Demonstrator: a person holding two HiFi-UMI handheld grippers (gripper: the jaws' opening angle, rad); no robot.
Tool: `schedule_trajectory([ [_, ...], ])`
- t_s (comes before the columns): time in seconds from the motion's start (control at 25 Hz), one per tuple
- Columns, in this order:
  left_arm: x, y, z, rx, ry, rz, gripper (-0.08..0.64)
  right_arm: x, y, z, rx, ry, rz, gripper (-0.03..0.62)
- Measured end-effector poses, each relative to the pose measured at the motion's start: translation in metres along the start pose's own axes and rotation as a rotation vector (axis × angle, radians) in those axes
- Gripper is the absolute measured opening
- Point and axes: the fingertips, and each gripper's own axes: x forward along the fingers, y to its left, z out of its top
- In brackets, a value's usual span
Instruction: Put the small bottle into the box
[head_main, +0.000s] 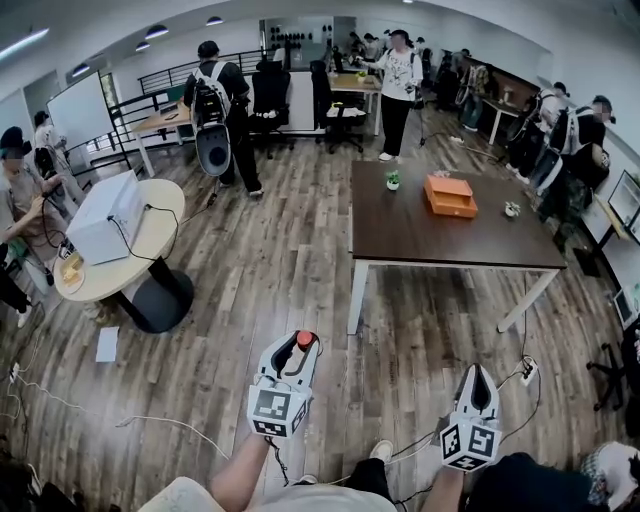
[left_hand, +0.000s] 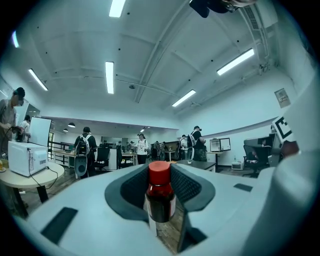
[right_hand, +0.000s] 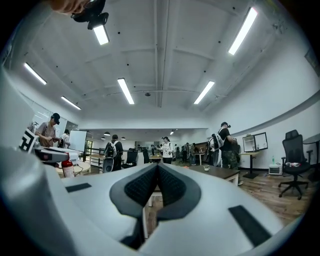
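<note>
Right tongs (right_hand: 156, 169), jaws together, table (right_hand: 222, 173) beyond

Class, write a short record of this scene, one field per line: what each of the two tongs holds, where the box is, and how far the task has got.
left tongs: shut on the small bottle, red cap up
right tongs: shut, nothing between them
box: orange, on the dark table, across the wooden floor from the person
task stage: bottle held, not yet in the box
</note>
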Motion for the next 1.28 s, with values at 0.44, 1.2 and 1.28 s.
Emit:
schedule_trajectory([
  [0.44, 0.125, -0.083, 0.017, 0.010, 0.022, 0.008, 0.135, 0.090, -0.121, -0.009, 0.055, 0.020, 0.026, 0.000],
  [1.2, 0.207, -0.196, 0.019, 0.034, 0.055, 0.004, 0.135, 0.123, -0.250, -0.023, 0.107, 0.031, 0.036, 0.000],
  [1.28, 0.216, -0.206, 0.018, 0.036, 0.059, -0.004, 0.135, 0.124, -0.262, -0.025, 0.112, 0.034, 0.027, 0.000],
])
